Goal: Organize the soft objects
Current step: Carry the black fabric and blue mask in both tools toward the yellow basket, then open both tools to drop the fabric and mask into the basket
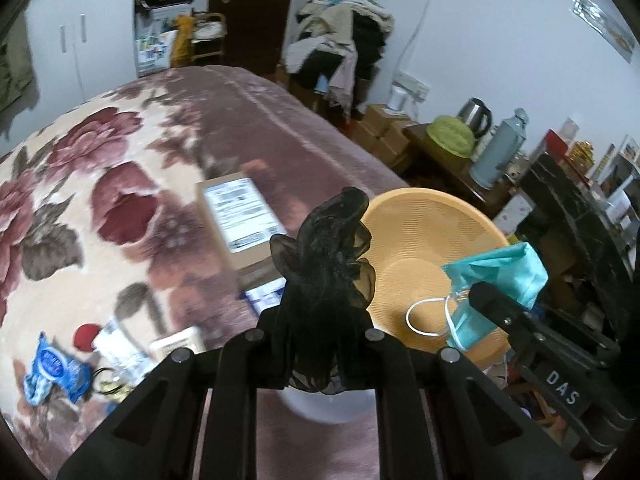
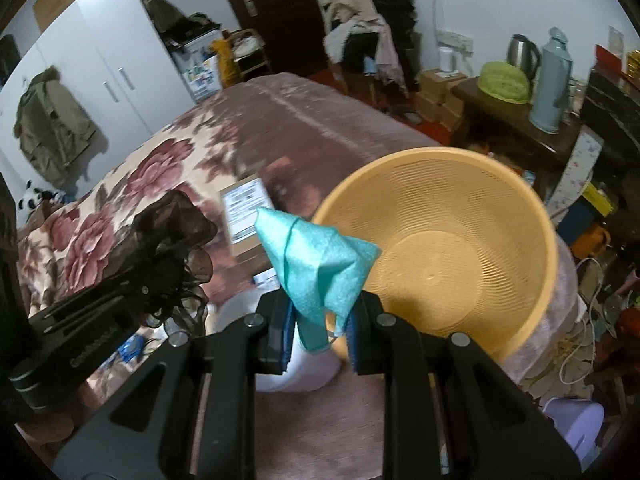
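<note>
My left gripper (image 1: pixel 320 320) is shut on a black sheer scrunchie (image 1: pixel 328 256) and holds it up above the bed, left of the basket. It also shows in the right wrist view (image 2: pixel 172 248). My right gripper (image 2: pixel 318 320) is shut on a teal face mask (image 2: pixel 316 268), held at the near rim of the yellow mesh basket (image 2: pixel 460 208). In the left wrist view the mask (image 1: pixel 500 280) hangs over the basket (image 1: pixel 404 240), its white ear loop dangling. The basket looks empty inside.
A cardboard box (image 1: pixel 240 216) lies on the floral blanket (image 1: pixel 100 200). A blue packet (image 1: pixel 56 368), a red item and small packages lie at the near left. A white bowl (image 2: pixel 296 364) sits below the grippers. A cluttered side table (image 2: pixel 516 120) stands right.
</note>
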### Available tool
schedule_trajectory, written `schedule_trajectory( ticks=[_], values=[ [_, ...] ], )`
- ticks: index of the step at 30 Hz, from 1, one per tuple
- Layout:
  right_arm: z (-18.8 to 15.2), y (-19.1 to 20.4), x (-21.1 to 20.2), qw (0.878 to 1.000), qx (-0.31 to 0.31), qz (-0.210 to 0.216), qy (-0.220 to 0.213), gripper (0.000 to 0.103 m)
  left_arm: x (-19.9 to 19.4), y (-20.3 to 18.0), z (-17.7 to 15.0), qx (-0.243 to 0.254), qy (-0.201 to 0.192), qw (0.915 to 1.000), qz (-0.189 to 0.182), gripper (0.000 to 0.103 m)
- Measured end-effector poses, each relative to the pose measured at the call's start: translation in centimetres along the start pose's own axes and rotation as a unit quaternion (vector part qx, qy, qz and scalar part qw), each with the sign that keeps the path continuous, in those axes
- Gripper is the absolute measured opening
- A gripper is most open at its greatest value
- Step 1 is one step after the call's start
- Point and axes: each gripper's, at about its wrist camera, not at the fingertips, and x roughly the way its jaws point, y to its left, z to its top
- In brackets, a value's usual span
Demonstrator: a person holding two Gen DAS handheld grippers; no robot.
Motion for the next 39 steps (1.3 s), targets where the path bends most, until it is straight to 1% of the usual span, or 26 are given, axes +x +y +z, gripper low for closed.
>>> schedule_trajectory(
  ticks=[4, 8, 10, 13, 15, 16, 17, 18, 19, 20, 21, 23, 24, 25, 26, 28, 30, 32, 35, 39],
  values=[
    [0.9, -2.2, 0.0, 1.000, 0.017, -0.021, -0.005, 0.023, 1.8, -2.9, 1.1, 0.010, 0.009, 0.9995, -0.028, 0.014],
    [1.6, -4.5, 0.3, 0.999, 0.033, -0.041, -0.006, 0.023, 3.9, -5.2, 2.1, 0.017, 0.021, 0.9986, -0.046, 0.014],
    [1.9, -5.5, 0.4, 0.998, 0.045, -0.047, -0.006, 0.023, 5.1, -6.1, 2.4, 0.021, 0.028, 0.9982, -0.050, 0.018],
    [2.1, -7.1, 0.6, 0.996, 0.064, -0.053, -0.003, 0.024, 6.9, -7.5, 2.4, 0.029, 0.042, 0.9974, -0.052, 0.029],
    [2.2, -8.1, 1.0, 0.995, 0.078, -0.055, 0.004, 0.026, 7.6, -7.8, 2.3, 0.031, 0.049, 0.9970, -0.052, 0.045],
    [2.2, -8.5, 1.1, 0.995, 0.086, -0.055, 0.009, 0.029, 8.0, -8.0, 2.2, 0.031, 0.051, 0.9968, -0.052, 0.051],
    [2.1, -8.9, 1.1, 0.994, 0.091, -0.054, 0.012, 0.039, 8.2, -8.1, 2.1, 0.031, 0.051, 0.9969, -0.052, 0.063],
    [2.1, -9.1, 1.2, 0.994, 0.096, -0.056, 0.014, 0.056, 8.3, -8.1, 2.0, 0.030, 0.047, 0.9971, -0.051, 0.075],
    [2.0, -9.4, 1.1, 0.993, 0.100, -0.057, 0.014, 0.065, 8.4, -8.0, 1.9, 0.030, 0.044, 0.9973, -0.051, 0.079],
    [1.9, -9.6, 1.1, 0.993, 0.103, -0.058, 0.011, 0.077, 8.4, -8.0, 1.8, 0.032, 0.038, 0.9977, -0.046, 0.083],
    [1.9, -9.8, 1.0, 0.993, 0.105, -0.060, 0.006, 0.084, 8.5, -7.9, 1.8, 0.033, 0.038, 0.9977, -0.046, 0.086],
    [1.8, -10.2, 0.9, 0.992, 0.109, -0.064, 0.001, 0.089, 8.6, -7.7, 1.8, 0.033, 0.047, 0.9974, -0.045, 0.092],
    [1.7, -10.3, 0.7, 0.992, 0.112, -0.063, -0.001, 0.089, 8.6, -7.6, 1.8, 0.034, 0.051, 0.9972, -0.043, 0.096],
    [1.7, -10.5, 0.7, 0.991, 0.115, -0.062, -0.002, 0.089, 8.7, -7.5, 1.8, 0.039, 0.059, 0.9968, -0.038, 0.099],
    [1.7, -10.7, 0.6, 0.991, 0.119, -0.065, -0.003, 0.090, 8.7, -7.3, 1.9, 0.040, 0.061, 0.9965, -0.040, 0.100],
    [1.7, -10.8, 0.6, 0.990, 0.120, -0.070, -0.001, 0.091, 8.3, -7.1, 1.8, 0.043, 0.054, 0.9970, -0.036, 0.101],
    [1.6, -10.6, 0.5, 0.991, 0.116, -0.072, 0.002, 0.098, 7.6, -7.0, 1.7, 0.045, 0.041, 0.9978, -0.025, 0.102],
    [1.5, -10.4, 0.4, 0.991, 0.112, -0.074, 0.004, 0.100, 6.9, -6.7, 1.5, 0.047, 0.032, 0.9982, -0.019, 0.102],
    [1.3, -9.8, 0.1, 0.992, 0.104, -0.077, 0.004, 0.100, 5.8, -6.3, 1.4, 0.049, 0.026, 0.9984, -0.007, 0.102],
    [0.9, -8.8, -0.5, 0.993, 0.092, -0.076, 0.007, 0.100, 4.4, -5.1, 1.3, 0.037, 0.018, 0.9991, -0.007, 0.102]
  ],
)
